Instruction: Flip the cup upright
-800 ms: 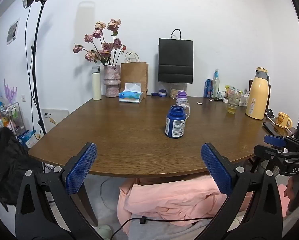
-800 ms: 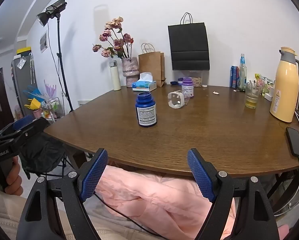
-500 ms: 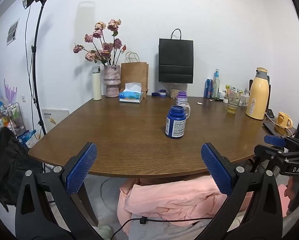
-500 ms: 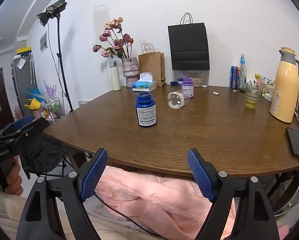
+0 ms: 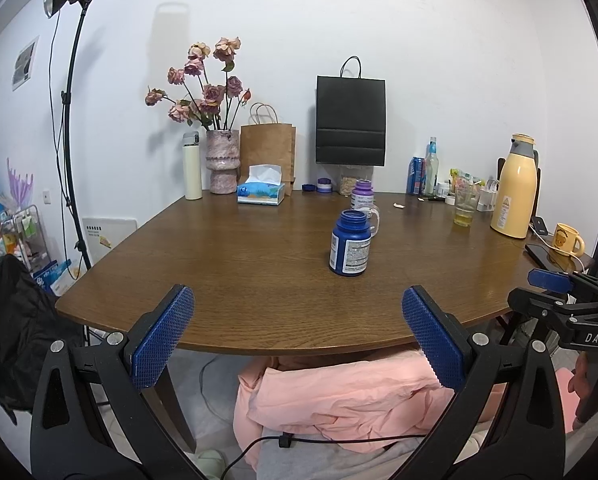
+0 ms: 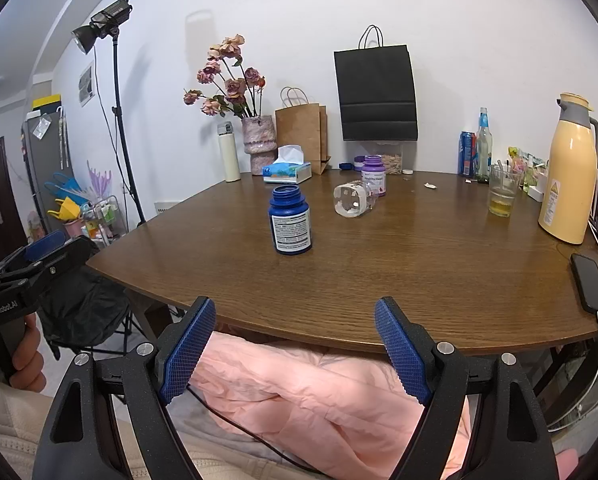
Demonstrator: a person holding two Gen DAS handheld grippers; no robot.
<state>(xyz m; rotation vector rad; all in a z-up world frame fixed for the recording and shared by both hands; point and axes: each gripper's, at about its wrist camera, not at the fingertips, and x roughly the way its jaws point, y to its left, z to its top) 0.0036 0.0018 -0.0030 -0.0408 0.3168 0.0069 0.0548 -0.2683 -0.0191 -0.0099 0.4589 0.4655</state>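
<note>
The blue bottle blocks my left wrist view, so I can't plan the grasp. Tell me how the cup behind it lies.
Observer: In the right wrist view, the clear cup lies on its side, one round end turned toward the right gripper.
Operator: Report what stands near it.
Observer: The purple bottle stands upright close behind it. The blue bottle stands apart on its left.
Operator: Give me the right gripper's state.
Observer: Open and empty, hovering just short of the table edge.
</note>
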